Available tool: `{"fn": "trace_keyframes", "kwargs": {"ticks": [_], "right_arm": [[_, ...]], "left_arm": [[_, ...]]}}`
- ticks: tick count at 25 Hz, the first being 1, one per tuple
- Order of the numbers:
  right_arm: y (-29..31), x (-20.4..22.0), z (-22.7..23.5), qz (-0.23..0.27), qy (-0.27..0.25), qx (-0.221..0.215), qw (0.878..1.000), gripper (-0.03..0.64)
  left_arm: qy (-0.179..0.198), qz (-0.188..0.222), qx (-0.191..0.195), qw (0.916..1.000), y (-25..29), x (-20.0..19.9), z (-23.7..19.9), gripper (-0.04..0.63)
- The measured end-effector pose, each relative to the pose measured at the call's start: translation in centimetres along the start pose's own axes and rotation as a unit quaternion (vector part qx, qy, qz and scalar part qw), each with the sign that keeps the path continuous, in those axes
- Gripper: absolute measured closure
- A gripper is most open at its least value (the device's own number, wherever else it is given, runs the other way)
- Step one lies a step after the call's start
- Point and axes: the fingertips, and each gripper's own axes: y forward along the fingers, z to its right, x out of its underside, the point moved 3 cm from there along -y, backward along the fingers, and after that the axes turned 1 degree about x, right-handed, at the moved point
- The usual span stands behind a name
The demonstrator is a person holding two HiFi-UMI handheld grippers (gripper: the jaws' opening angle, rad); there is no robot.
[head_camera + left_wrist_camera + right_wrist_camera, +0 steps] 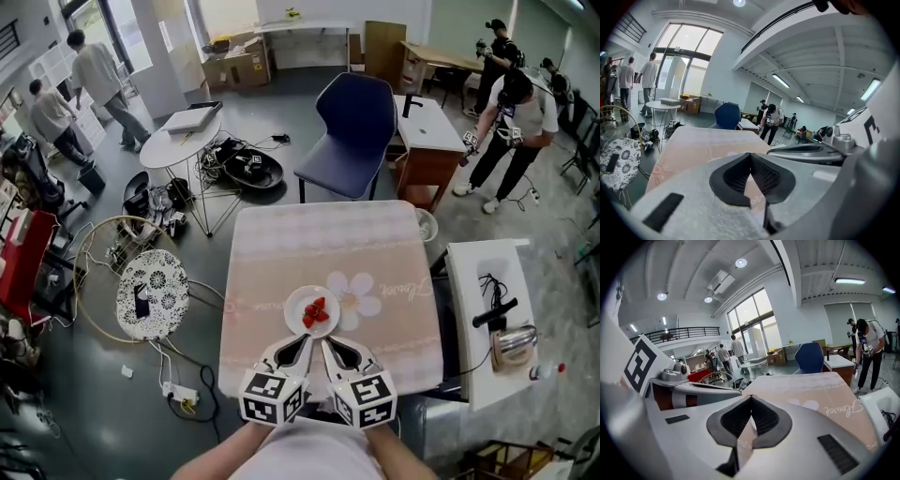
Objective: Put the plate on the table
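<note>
A small white plate (293, 302) holding red strawberries (316, 312) rests on the pink-clothed table (328, 244), close to its near edge and beside a white flower print. My left gripper (302, 338) and right gripper (328, 341) point inward from below, their tips side by side at the plate's near rim. In the left gripper view the jaws of the left gripper (750, 154) meet, with only tablecloth showing in the gap behind the tips. The right gripper (751, 397) looks the same in its own view, jaws together and empty. The plate is hidden in both gripper views.
A blue chair (352, 127) stands behind the table. A white side table (472, 281) with a black tool and cables is at the right. On the left are a patterned round stool (150, 292), a wire hoop and floor cables. People stand at the back of the room.
</note>
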Motion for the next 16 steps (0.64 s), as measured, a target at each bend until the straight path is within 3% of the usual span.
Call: {"fn": "trace_keyframes", "kwargs": {"ticks": [16], "right_arm": [[-0.09, -0.31, 0.30, -0.001, -0.002, 0.005, 1.000, 0.614]], "left_arm": [[0.008, -0.011, 0.005, 0.9999, 0.24, 0.12, 0.39, 0.589]]}}
